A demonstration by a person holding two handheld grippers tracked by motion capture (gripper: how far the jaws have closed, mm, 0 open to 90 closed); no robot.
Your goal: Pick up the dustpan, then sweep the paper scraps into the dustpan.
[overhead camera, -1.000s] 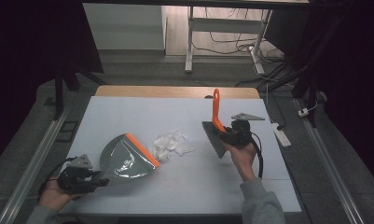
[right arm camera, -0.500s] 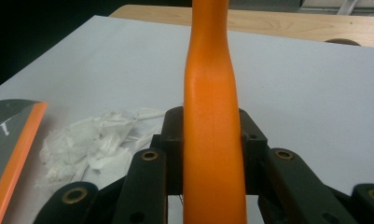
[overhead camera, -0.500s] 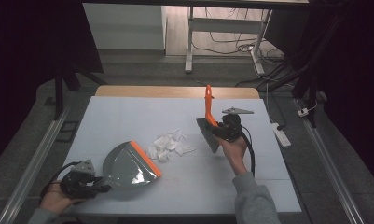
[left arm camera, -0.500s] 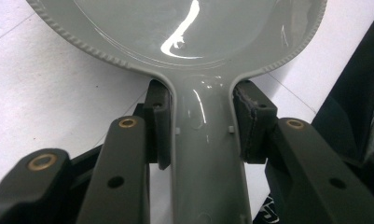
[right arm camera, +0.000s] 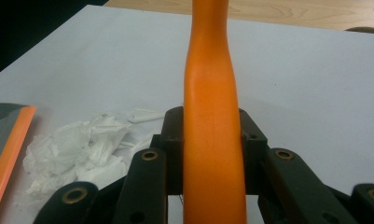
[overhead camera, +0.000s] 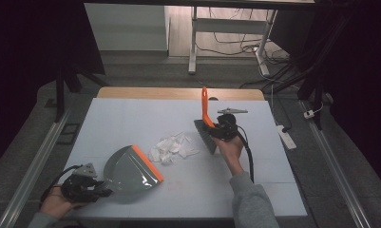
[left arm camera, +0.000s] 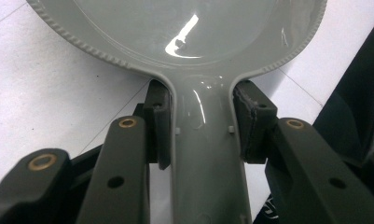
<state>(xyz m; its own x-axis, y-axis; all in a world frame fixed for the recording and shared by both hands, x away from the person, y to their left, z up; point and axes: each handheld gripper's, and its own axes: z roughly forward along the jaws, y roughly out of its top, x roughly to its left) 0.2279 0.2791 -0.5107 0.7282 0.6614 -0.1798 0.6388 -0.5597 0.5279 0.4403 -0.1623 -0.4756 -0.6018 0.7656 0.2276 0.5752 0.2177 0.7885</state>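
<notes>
A grey dustpan (overhead camera: 128,171) with an orange lip lies on the white table at the front left, its lip facing a heap of crumpled white paper (overhead camera: 171,146). My left gripper (overhead camera: 95,189) is shut on the dustpan's handle (left arm camera: 208,154), both pads pressed against its sides. My right gripper (overhead camera: 215,128) is shut on the orange handle (right arm camera: 211,116) of a hand brush (overhead camera: 205,130), whose dark bristle head hangs just right of the paper (right arm camera: 77,151). The brush handle stands nearly upright. The dustpan's orange lip (right arm camera: 10,144) shows at the left edge of the right gripper view.
The white table (overhead camera: 131,118) has a wooden strip along its far edge. Metal rails run along both sides. A white power strip (overhead camera: 286,137) lies off the right edge, and desk legs with cables stand behind the table.
My right gripper has carried the brush leftward and a little lower, closer to the paper heap. The left gripper and dustpan have stayed where they were.
</notes>
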